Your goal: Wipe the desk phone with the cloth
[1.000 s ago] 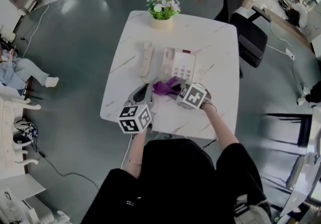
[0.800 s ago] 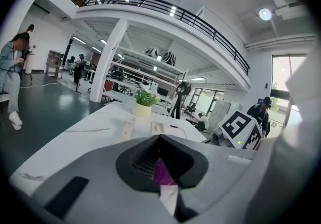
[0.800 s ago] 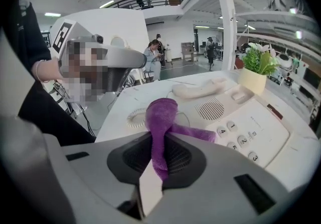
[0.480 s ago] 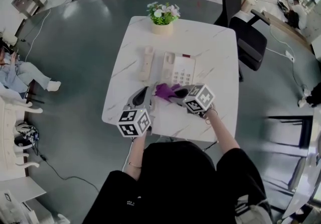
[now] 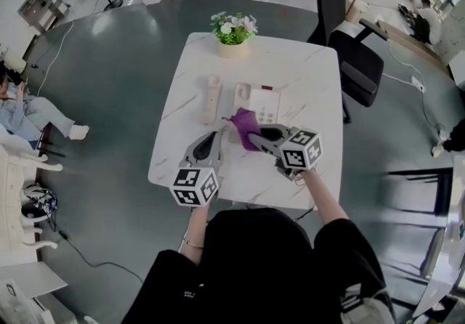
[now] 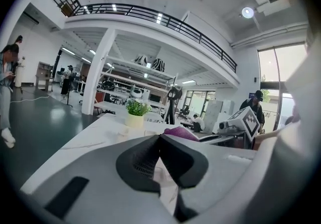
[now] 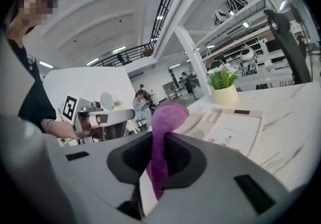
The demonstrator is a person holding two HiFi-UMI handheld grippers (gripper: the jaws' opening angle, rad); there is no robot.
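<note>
Right hand-held gripper (image 7: 159, 140) is pinching the fuzzy purple cloth (image 7: 169, 115), which is bunching up just ahead of it against the cream desk phone (image 5: 266, 103). Left hand-held gripper (image 6: 160, 140) is sitting closed and empty alongside.

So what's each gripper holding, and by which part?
Right gripper: purple cloth, pinched along a bunched fold. Left gripper: shut, holding nothing.

Head camera looks steeply down on the whole bench (image 5: 305, 68). Cameras riding the left claw (image 6: 160, 137) and right claw (image 7: 159, 137) skim low across it; both catch the potted plant (image 6: 135, 112).
</note>
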